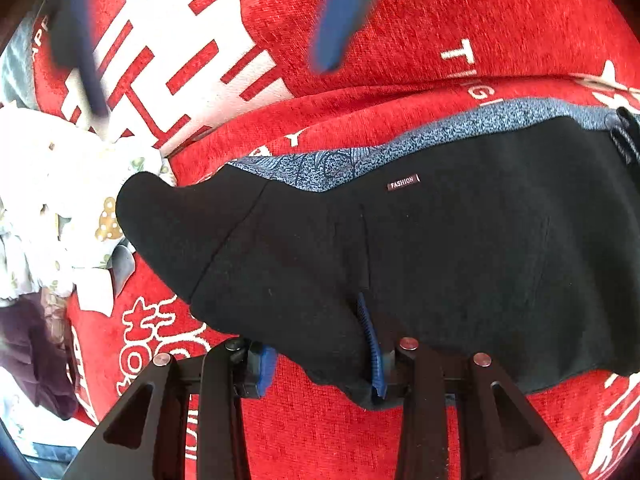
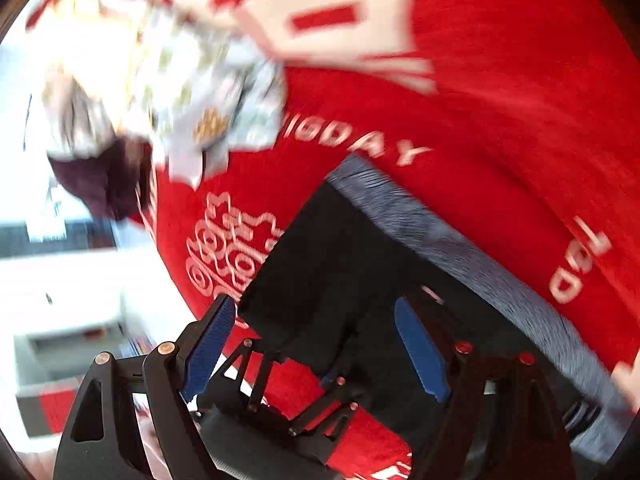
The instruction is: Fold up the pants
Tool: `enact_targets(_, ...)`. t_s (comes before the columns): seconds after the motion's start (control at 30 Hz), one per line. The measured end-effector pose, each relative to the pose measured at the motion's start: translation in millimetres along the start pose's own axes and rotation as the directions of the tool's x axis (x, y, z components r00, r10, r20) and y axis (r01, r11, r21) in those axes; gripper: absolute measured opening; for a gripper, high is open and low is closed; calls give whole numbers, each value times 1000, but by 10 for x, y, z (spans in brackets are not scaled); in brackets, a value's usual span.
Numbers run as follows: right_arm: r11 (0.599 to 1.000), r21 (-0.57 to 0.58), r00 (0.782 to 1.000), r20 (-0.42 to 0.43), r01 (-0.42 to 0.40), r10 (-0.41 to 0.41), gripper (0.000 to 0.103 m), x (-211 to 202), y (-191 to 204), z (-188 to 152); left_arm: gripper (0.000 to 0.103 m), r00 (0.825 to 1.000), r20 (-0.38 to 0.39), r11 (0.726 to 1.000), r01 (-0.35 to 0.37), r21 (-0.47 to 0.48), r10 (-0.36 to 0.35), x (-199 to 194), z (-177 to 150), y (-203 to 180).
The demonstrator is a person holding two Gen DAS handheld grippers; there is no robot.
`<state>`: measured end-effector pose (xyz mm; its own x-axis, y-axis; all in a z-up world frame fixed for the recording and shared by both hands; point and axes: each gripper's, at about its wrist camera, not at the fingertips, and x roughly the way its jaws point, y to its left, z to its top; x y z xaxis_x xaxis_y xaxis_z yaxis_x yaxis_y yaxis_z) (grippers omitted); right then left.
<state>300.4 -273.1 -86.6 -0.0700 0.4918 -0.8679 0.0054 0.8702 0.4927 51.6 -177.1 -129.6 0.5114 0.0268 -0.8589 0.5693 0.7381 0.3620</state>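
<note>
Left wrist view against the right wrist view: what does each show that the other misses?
Only the left wrist view shows the small FASHION label on the black pants, and the right tool blurred overhead with its jaws apart. It also shows the left tool at the pants' near edge, fabric lying between its blue pads.

Only the right wrist view shows the bright white furniture beyond the red blanket.

Both show the pants' grey-blue side stripe and the pale patterned clothes pile.
</note>
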Motion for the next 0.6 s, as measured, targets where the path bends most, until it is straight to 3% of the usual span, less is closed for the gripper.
enact_targets(0.17,995,-97,986,-165,20,-36,85,569,361,137,38,999,13,999,-37,26,37,-29,22,-70)
enact_targets(0.2,994,-100,979,-198,34,-54,80,682,391,158,38,999,17,999,-42,29,42,-40,20,-86)
enact_targets(0.23,994,-97,973,-222,49,-70,55,766,383,169,38,999,19,998,-45,32,45,-48,23,-93)
enact_targets(0.27,993,-92,966,-244,68,-88,37,836,352,156,38,999,16,998,-49,34,48,-57,26,-99)
enact_targets(0.3,990,-93,962,-242,104,-124,24,862,315,163,38,999,7,998,-44,33,44,-61,25,-101)
enact_targets(0.33,990,-90,966,-226,106,-124,21,833,284,151,38,999,11,998,-45,35,44,-89,20,-105)
enact_targets(0.5,998,-56,995,-100,-12,6,19,288,92,-31,38,994,104,997,-42,67,35,-493,151,-220)
enact_targets(0.6,995,-12,995,-2,-104,104,19,-128,-104,-274,38,990,144,998,-18,66,9,-783,281,-307)
